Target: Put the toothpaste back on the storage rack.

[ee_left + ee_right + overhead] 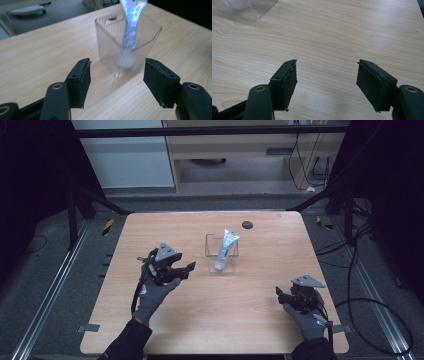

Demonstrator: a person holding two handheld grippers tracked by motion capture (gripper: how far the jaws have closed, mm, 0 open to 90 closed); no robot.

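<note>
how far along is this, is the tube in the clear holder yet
Done, by the look of it: the tube stands tilted inside the clear ribbed holder, its top poking above the rim. In hand: nothing. The left gripper sits just beside the holder with jaws open and empty; the right gripper rests open near the table edge. Nothing else appears left.

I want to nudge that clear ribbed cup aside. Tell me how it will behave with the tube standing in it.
The clear cup looks thin-walled plastic, so probably light and apt to slide on the smooth wooden table. The tube leans and sticks out above the rim, so a high push may tip it. Push low.
</note>
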